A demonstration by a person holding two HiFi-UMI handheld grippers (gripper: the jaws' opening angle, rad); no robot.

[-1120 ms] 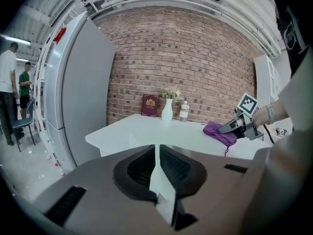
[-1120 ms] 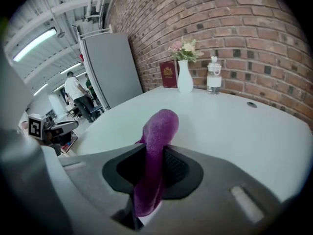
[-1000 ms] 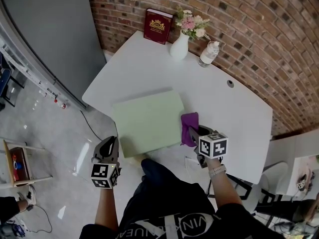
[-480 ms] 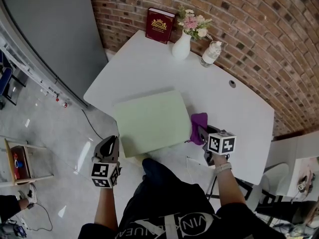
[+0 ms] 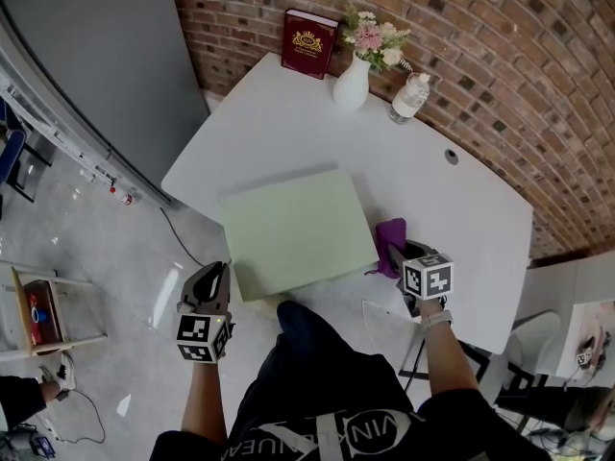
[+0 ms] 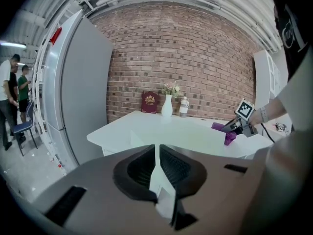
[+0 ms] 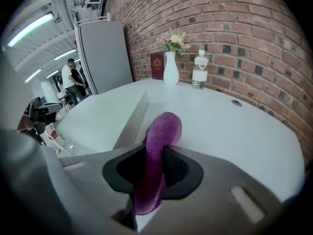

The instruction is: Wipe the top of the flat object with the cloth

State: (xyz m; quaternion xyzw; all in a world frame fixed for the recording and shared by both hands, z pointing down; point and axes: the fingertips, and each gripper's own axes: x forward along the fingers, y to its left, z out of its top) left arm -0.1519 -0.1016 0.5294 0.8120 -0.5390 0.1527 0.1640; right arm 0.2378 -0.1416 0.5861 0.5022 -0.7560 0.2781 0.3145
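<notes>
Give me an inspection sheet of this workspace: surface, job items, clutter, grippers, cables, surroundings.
Surface: white table, grommet hole near the brick wall.
Job's things: pale green flat object at the near edge; purple cloth just off its right side.
Clutter: red book, vase of flowers, water bottle, all by the wall.
Grippers: left hand-held gripper shut, empty, off the table; right hand-held gripper shut on the purple cloth.
Cables: black cable on the floor left of the table.
Surroundings: brick wall, grey cabinet, people standing beside it.
</notes>
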